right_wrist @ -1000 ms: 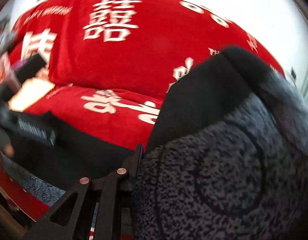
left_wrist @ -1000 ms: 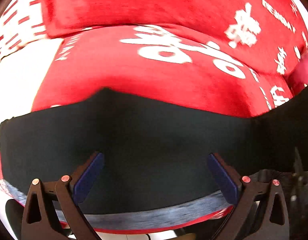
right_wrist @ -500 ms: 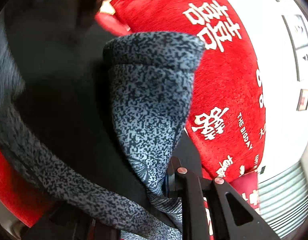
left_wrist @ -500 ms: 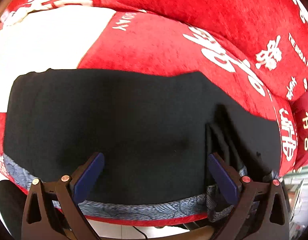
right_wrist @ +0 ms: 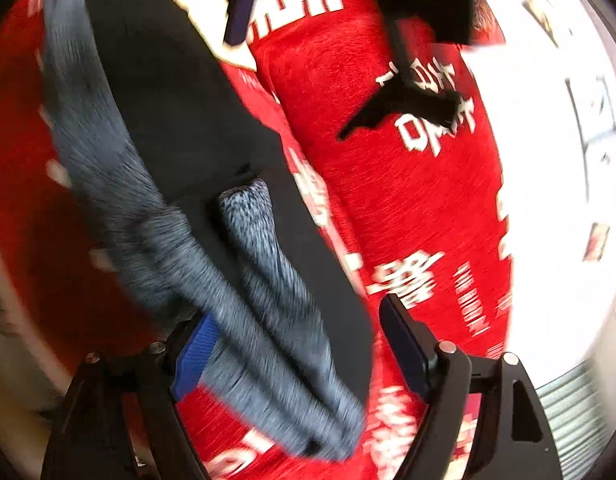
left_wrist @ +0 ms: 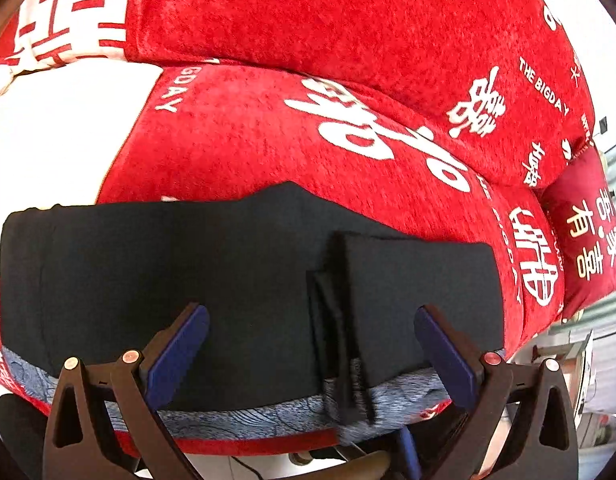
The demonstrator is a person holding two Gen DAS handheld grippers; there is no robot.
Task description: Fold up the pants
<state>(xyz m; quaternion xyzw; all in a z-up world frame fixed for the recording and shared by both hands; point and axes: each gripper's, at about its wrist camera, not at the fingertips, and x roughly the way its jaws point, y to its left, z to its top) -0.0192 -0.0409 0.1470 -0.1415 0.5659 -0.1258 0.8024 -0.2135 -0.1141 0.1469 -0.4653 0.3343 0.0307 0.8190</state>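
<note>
The black pants (left_wrist: 212, 280) lie flat across the front of the red sofa seat, grey patterned waistband (left_wrist: 244, 420) along the near edge. A folded-over layer (left_wrist: 419, 300) rests on their right part. My left gripper (left_wrist: 311, 344) is open and empty just above the pants. In the blurred right wrist view the pants (right_wrist: 212, 152) and grey waistband (right_wrist: 268, 320) lie between the fingers of my right gripper (right_wrist: 296, 356), which is open; the cloth rests on the sofa.
The red sofa (left_wrist: 268, 136) has white characters on seat and backrest, with a white panel (left_wrist: 60, 136) at the left. A dark red cushion (left_wrist: 587, 240) sits at the right end. Floor and furniture show past the right sofa edge (left_wrist: 579, 380).
My right gripper carried the pants end over, laid it on the rest and opened. The left gripper stayed open and pulled back a little.
</note>
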